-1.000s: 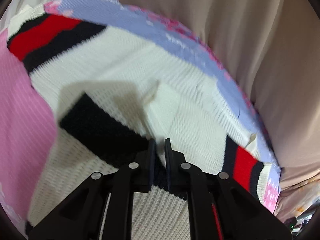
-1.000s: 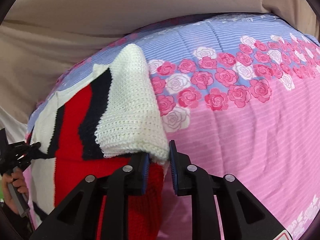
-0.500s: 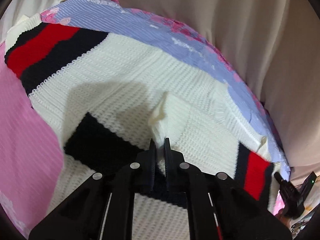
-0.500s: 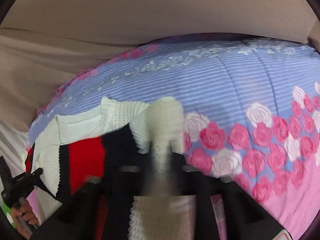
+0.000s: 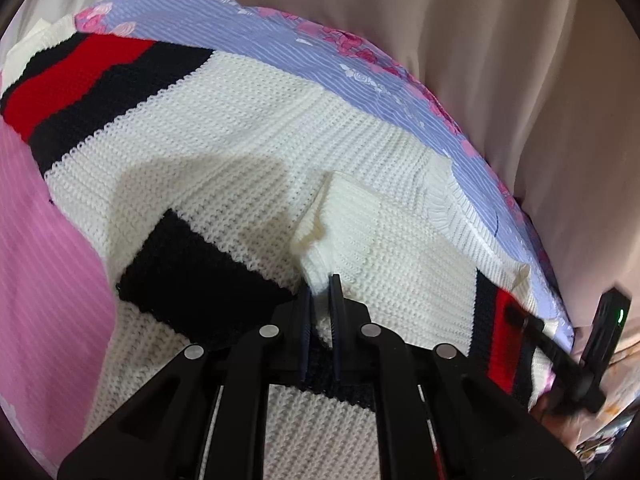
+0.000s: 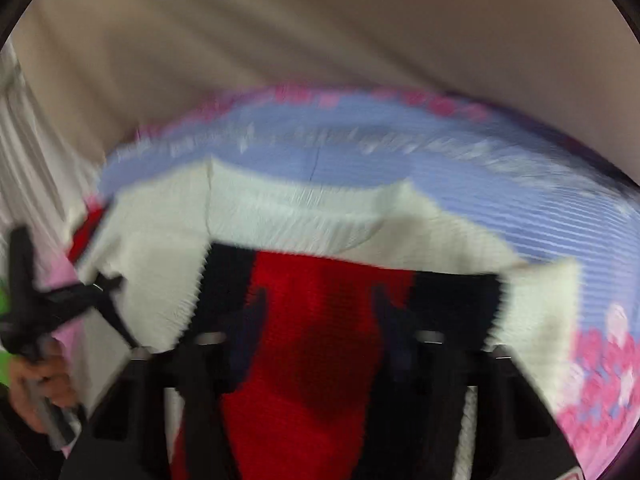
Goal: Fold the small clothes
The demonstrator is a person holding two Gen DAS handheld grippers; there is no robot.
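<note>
A white knit sweater (image 5: pixel 248 128) with black and red stripes lies flat on the bed. My left gripper (image 5: pixel 320 286) is shut on the white cuff (image 5: pixel 360 220) of a sleeve folded across the sweater's body. The right wrist view is blurred by motion. In it my right gripper (image 6: pixel 320 320) hangs over the sweater (image 6: pixel 280 216), its fingers standing apart. The red and black band of the other sleeve (image 6: pixel 312 276) lies between them, and no pad is seen pressing on it. The right gripper's black body (image 5: pixel 576 368) shows at the sweater's right edge.
The bedspread (image 5: pixel 280 32) is blue striped with pink roses, and plain pink at the left (image 5: pixel 40 280). Beige curtain folds (image 5: pixel 500 60) hang close behind the bed's far edge. A hand (image 6: pixel 36 376) holds the left gripper at the left of the right wrist view.
My right gripper swung across with the white-cuffed sleeve and rolled; the striped sleeve now lies over the sweater and the fingers stand apart. The left gripper stayed shut on its cuff.
</note>
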